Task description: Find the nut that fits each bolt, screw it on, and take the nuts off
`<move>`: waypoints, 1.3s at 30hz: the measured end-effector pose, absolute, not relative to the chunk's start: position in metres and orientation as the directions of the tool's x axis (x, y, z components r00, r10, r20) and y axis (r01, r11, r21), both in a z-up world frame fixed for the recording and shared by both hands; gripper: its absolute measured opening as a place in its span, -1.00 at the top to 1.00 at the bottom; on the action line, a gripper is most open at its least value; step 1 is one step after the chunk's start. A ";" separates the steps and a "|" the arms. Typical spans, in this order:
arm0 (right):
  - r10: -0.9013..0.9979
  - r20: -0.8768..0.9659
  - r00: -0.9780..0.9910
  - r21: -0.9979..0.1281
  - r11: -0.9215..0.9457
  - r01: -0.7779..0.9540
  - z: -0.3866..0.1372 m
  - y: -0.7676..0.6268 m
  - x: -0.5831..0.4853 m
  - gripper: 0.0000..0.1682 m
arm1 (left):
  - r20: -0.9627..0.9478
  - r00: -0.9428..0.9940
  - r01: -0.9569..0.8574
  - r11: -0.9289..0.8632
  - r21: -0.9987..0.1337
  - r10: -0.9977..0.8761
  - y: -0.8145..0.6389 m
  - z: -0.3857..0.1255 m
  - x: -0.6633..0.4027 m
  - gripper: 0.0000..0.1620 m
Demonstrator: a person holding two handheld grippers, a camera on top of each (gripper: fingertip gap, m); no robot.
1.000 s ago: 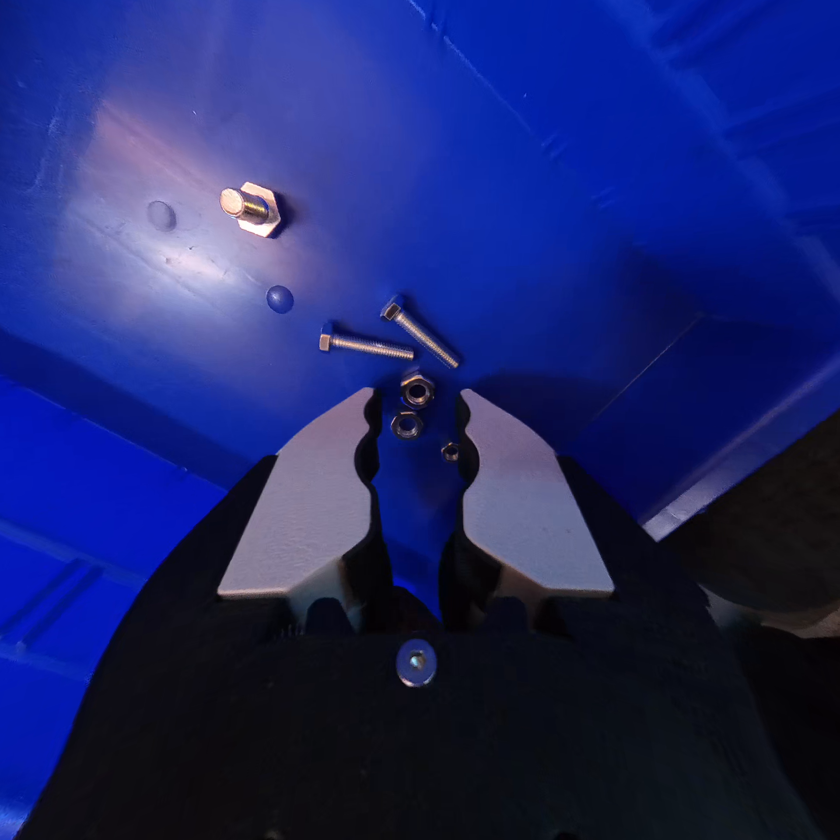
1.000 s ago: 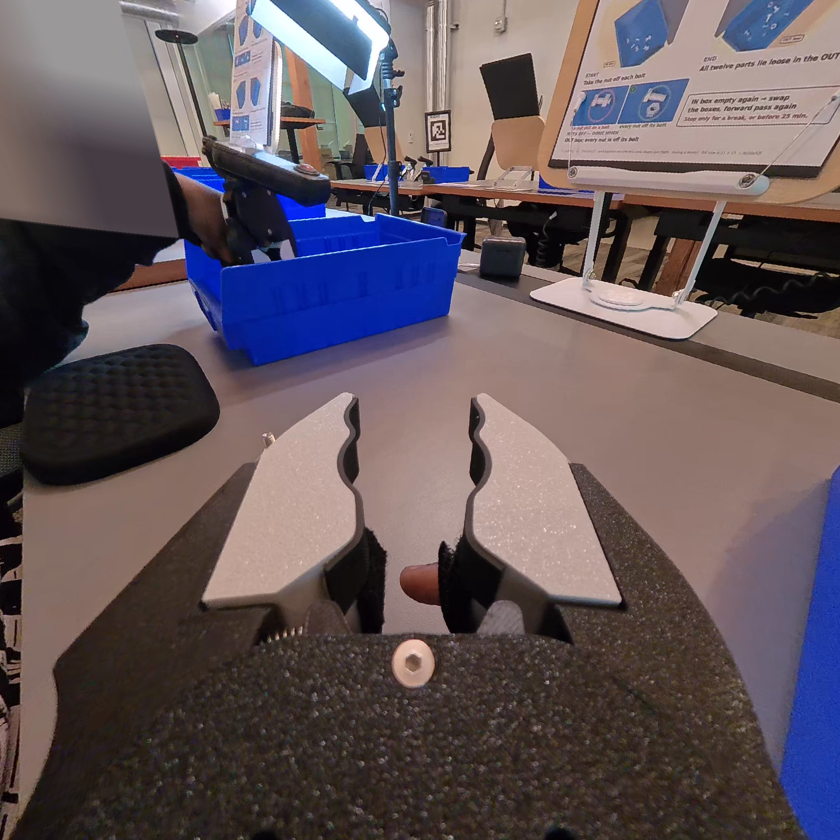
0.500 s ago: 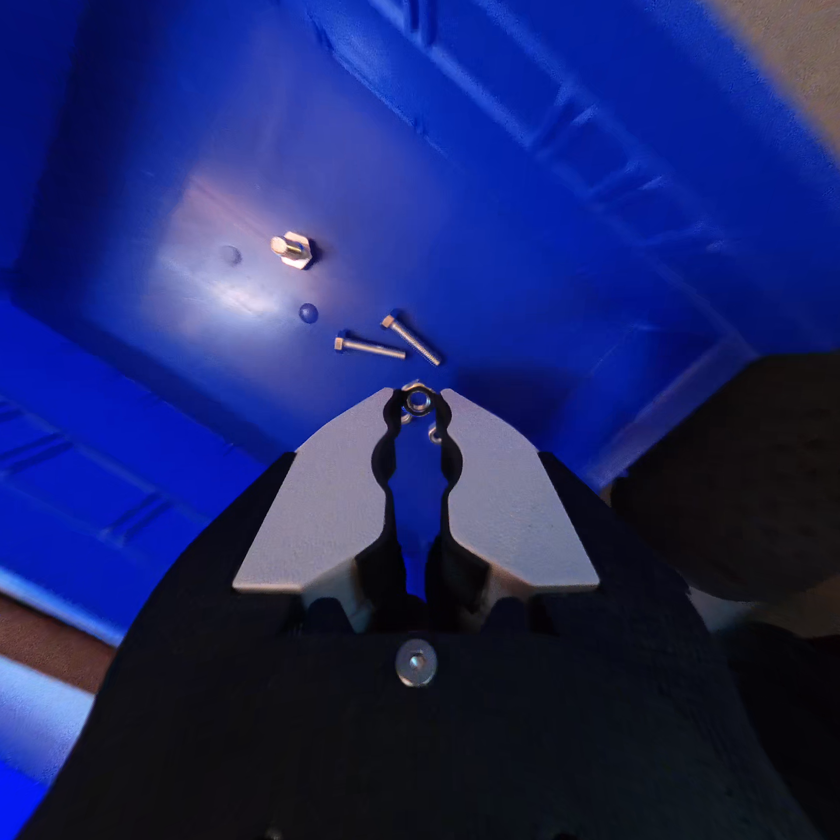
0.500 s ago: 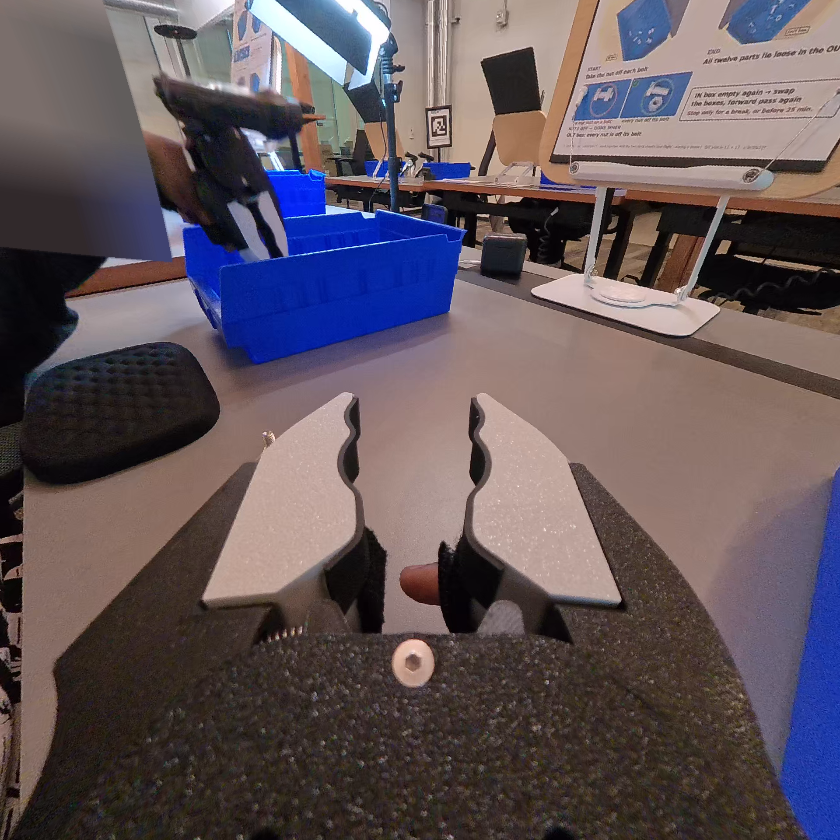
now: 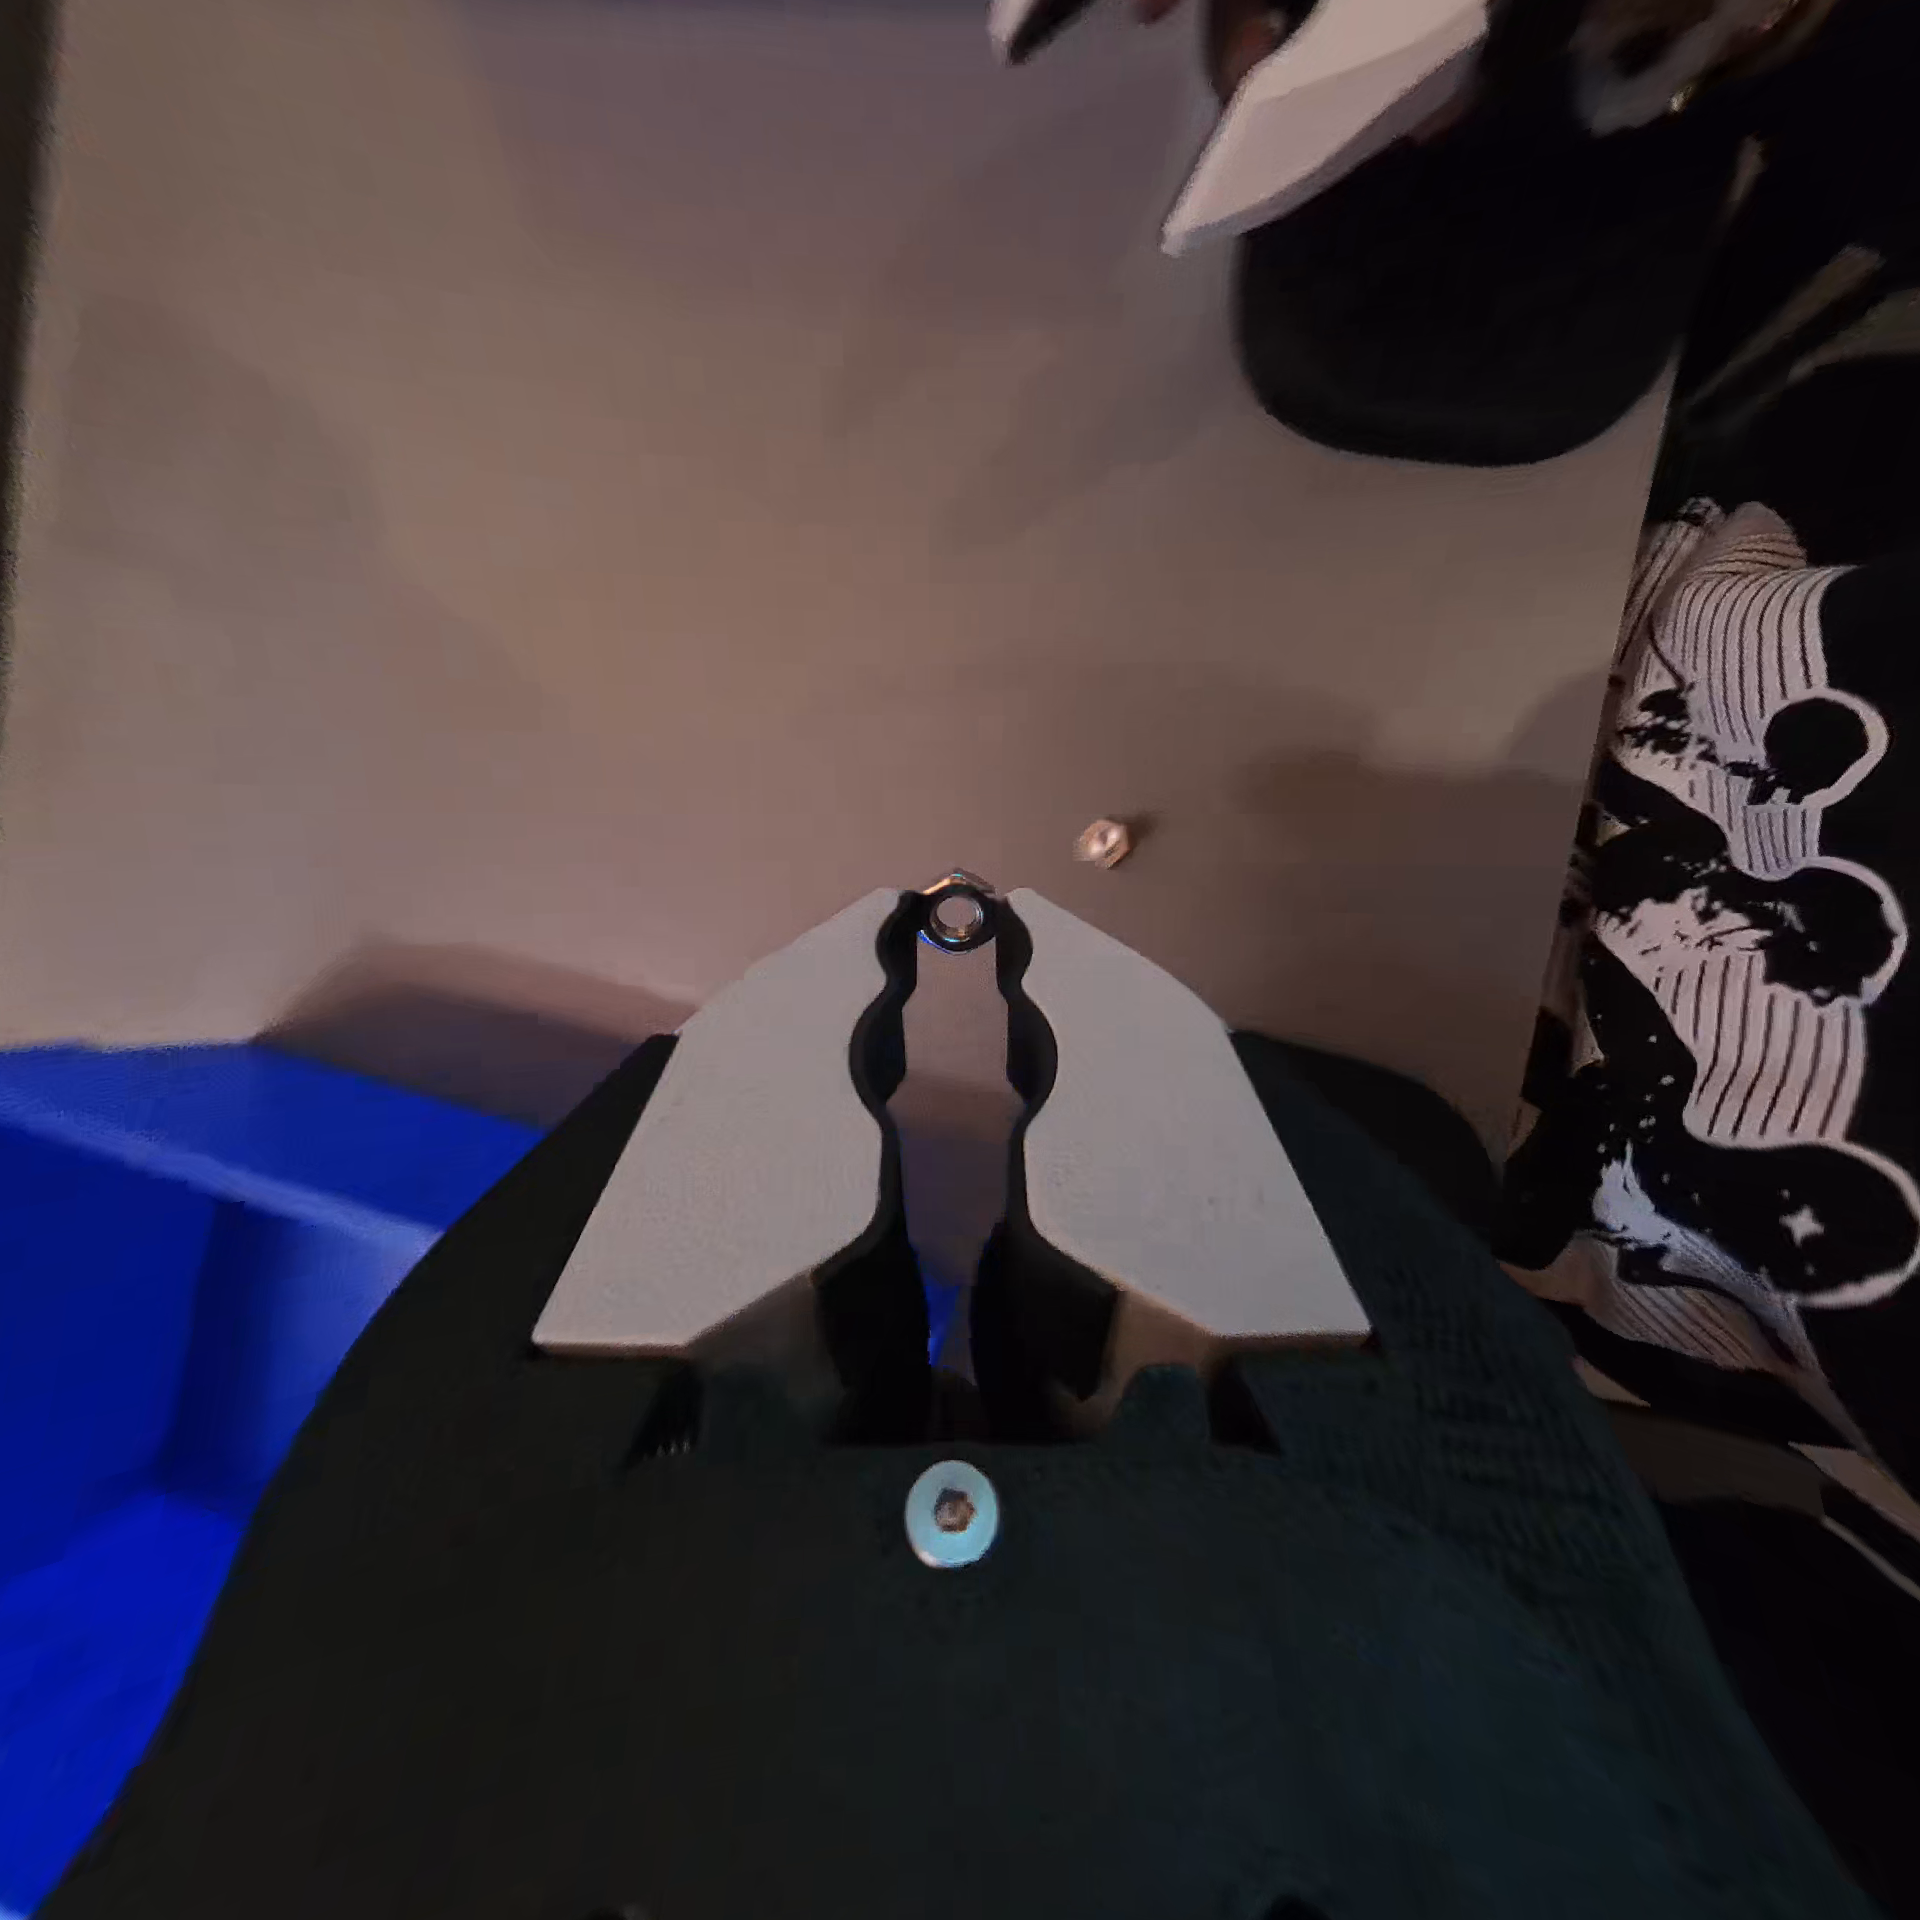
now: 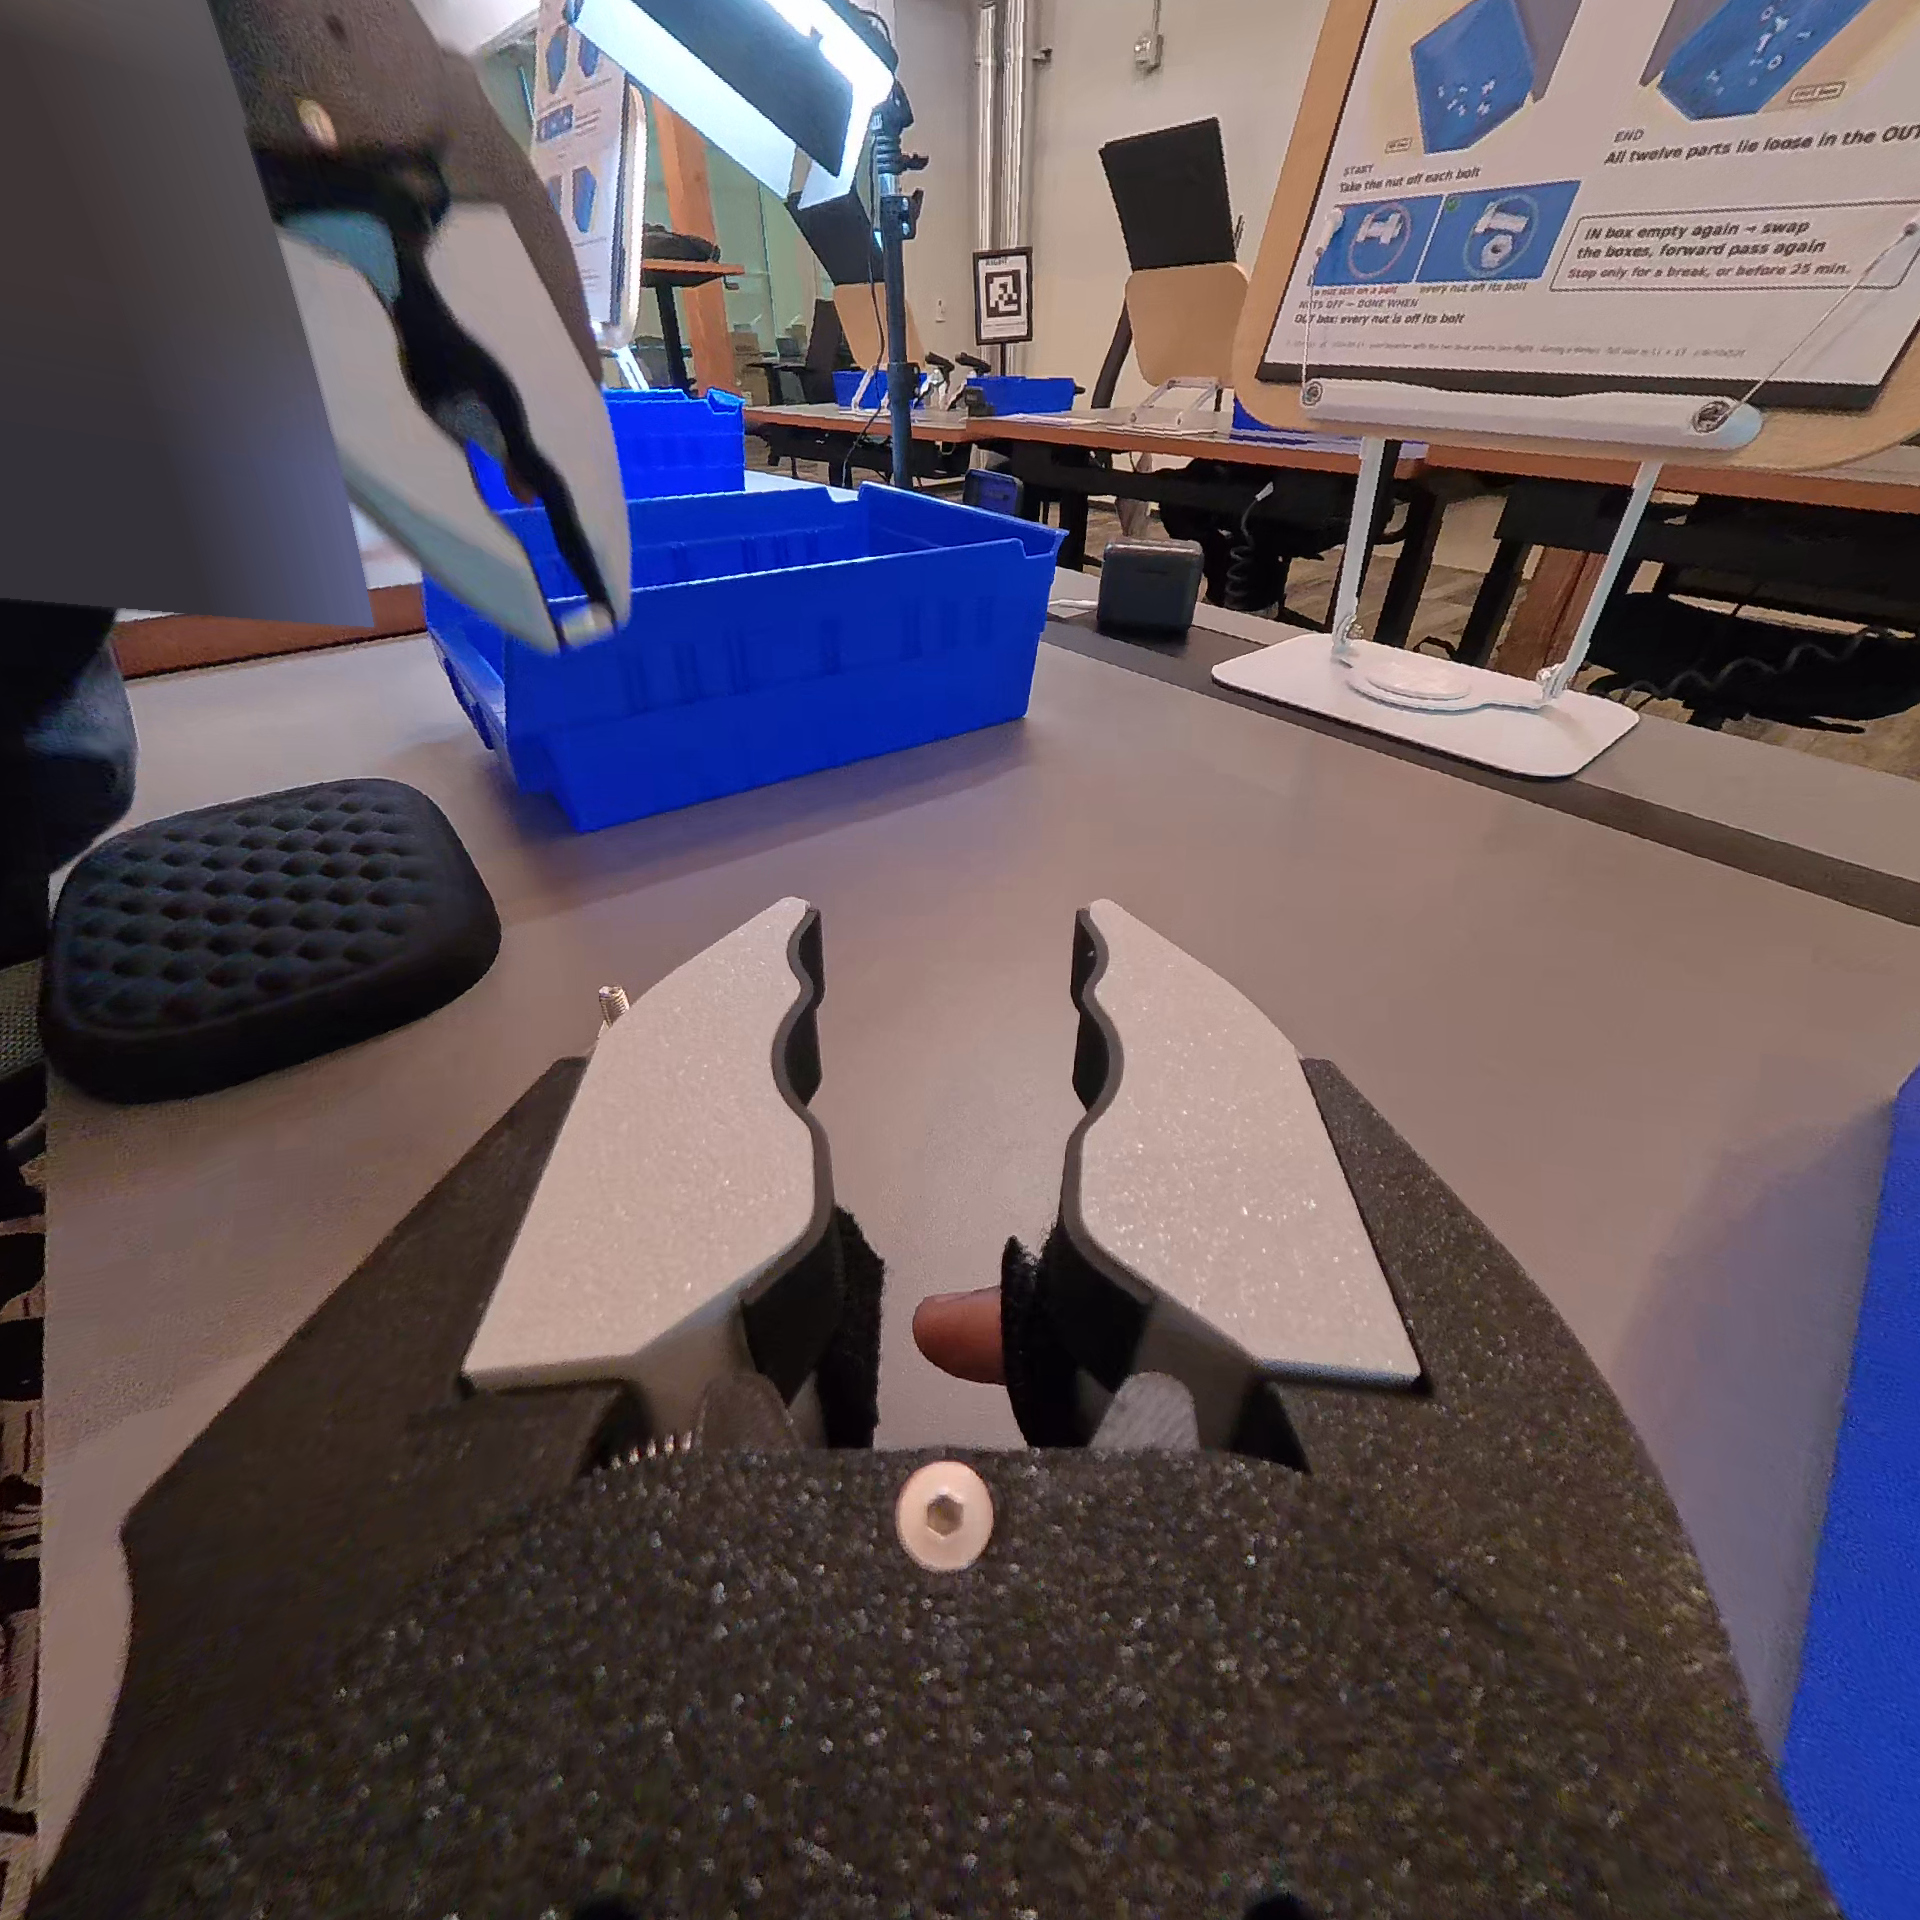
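Your left gripper [image 5: 958, 902] is clenched on a small nut [image 5: 958, 921] at its tips, above the grey table [image 5: 623, 520]; your right gripper [image 6: 943, 951] rests low with its jaws apart and empty. Just beyond lies a loose nut [image 5: 1104, 840], and a bolt's tip [image 6: 609, 1004] peeks beside the right fingers. Farther off sits the blue bin [image 6: 790, 665]. Matching looks barely begun: nothing is threaded yet.

The left gripper [image 5: 958, 906] hangs above the desk [image 5: 623, 623], a nut [image 5: 957, 921] between its tips. A second nut [image 5: 1103, 841] lies on the desk just right of them. In the right wrist view, the bin [image 6: 790, 644] stands on the desk behind the pad [image 6: 260, 925], and the stand [image 6: 1423, 696] far right of it.
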State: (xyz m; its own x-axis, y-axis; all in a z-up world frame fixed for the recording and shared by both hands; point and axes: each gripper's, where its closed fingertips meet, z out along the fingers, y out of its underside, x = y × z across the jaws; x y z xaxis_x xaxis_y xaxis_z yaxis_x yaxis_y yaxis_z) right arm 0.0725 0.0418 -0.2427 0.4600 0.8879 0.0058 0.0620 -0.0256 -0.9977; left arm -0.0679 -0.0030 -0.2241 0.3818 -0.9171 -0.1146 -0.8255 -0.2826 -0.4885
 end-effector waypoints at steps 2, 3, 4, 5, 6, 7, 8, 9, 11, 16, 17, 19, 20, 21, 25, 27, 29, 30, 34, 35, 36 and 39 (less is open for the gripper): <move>0.888 0.006 0.460 -0.998 -0.024 0.060 -0.242 0.042 0.073 0.45 | -0.081 0.339 -0.855 -0.271 -0.443 -0.937 -0.007 -0.251 -0.046 0.82; 0.888 0.007 0.460 -0.998 -0.022 0.058 -0.242 0.042 0.073 0.45 | -0.064 0.329 -0.866 -0.274 -0.419 -0.942 -0.008 -0.265 -0.037 0.82; 0.888 0.008 0.460 -0.998 -0.020 0.057 -0.242 0.041 0.073 0.45 | -0.054 0.323 -0.879 -0.279 -0.387 -0.945 -0.009 -0.278 -0.032 0.82; 0.888 0.010 0.460 -0.998 -0.018 0.056 -0.242 0.041 0.073 0.45 | -0.051 0.317 -0.893 -0.279 -0.354 -0.947 -0.010 -0.289 -0.029 0.82; 0.888 0.011 0.460 -0.998 -0.017 0.055 -0.241 0.041 0.073 0.45 | -0.036 0.305 -0.901 -0.276 -0.335 -0.952 -0.012 -0.299 -0.024 0.82; 0.888 0.011 0.460 -0.998 -0.016 0.055 -0.241 0.041 0.073 0.45 | -0.012 0.289 -0.907 -0.270 -0.322 -0.957 -0.016 -0.306 -0.019 0.82; 0.888 0.011 0.460 -0.998 -0.016 0.054 -0.241 0.041 0.073 0.45 | 0.002 0.276 -0.913 -0.263 -0.312 -0.961 -0.018 -0.313 -0.014 0.82; 0.888 0.010 0.460 -0.998 -0.016 0.054 -0.241 0.041 0.073 0.45 | 0.009 0.266 -0.920 -0.257 -0.297 -0.964 -0.020 -0.318 -0.011 0.82; 0.888 0.010 0.459 -0.999 -0.016 0.052 -0.241 0.041 0.073 0.45 | 0.014 0.253 -0.931 -0.248 -0.268 -0.967 -0.021 -0.328 -0.008 0.82; 0.889 0.011 0.459 -0.999 -0.012 0.048 -0.240 0.041 0.073 0.45 | 0.028 0.237 -0.946 -0.237 -0.220 -0.971 -0.025 -0.342 -0.006 0.82; 0.889 0.011 0.458 -0.999 -0.012 0.048 -0.240 0.041 0.073 0.45 | 0.037 0.231 -0.948 -0.234 -0.217 -0.972 -0.026 -0.343 -0.005 0.82; 0.889 0.012 0.458 -0.999 -0.011 0.048 -0.240 0.041 0.073 0.45 | 0.047 0.225 -0.948 -0.230 -0.220 -0.973 -0.028 -0.344 -0.004 0.78; 0.889 0.013 0.459 -0.999 -0.011 0.048 -0.240 0.041 0.073 0.45 | 0.049 0.226 -0.947 -0.232 -0.225 -0.973 -0.028 -0.344 -0.004 0.76; 0.888 0.012 0.459 -0.999 -0.011 0.048 -0.240 0.041 0.073 0.45 | 0.053 0.228 -0.944 -0.234 -0.231 -0.972 -0.028 -0.343 -0.004 0.75; 0.888 0.010 0.459 -0.999 -0.012 0.046 -0.240 0.041 0.073 0.45 | 0.044 0.262 -0.913 -0.262 -0.314 -0.964 -0.024 -0.332 -0.005 0.67; 0.888 0.008 0.460 -0.999 -0.014 0.044 -0.240 0.041 0.073 0.45 | 0.040 0.298 -0.853 -0.285 -0.436 -0.954 -0.020 -0.317 -0.003 0.63; 0.888 0.006 0.460 -0.999 -0.016 0.044 -0.240 0.041 0.073 0.45 | 0.030 0.323 -0.750 -0.275 -0.601 -0.946 -0.015 -0.299 0.000 0.61; 0.888 0.006 0.459 -0.999 -0.017 0.046 -0.241 0.041 0.073 0.45 | 0.023 0.330 -0.683 -0.256 -0.684 -0.944 -0.014 -0.288 0.001 0.60; 0.889 0.009 0.458 -0.998 -0.020 0.058 -0.242 0.042 0.071 0.45 | -0.005 0.324 -0.363 -0.120 -0.924 -0.946 -0.026 -0.246 -0.001 0.50; 0.890 0.009 0.456 -0.998 -0.023 0.064 -0.243 0.042 0.071 0.46 | -0.017 0.328 -0.293 -0.085 -0.952 -0.944 -0.031 -0.237 -0.003 0.48; 0.891 0.009 0.454 -0.997 -0.026 0.070 -0.244 0.042 0.070 0.46 | -0.029 0.346 -0.234 -0.056 -0.971 -0.938 -0.034 -0.231 -0.007 0.46; 0.897 0.020 0.442 -0.994 -0.029 0.103 -0.248 0.041 0.067 0.47 | -0.025 0.396 -0.099 -0.016 -0.995 -0.918 -0.042 -0.224 -0.020 0.43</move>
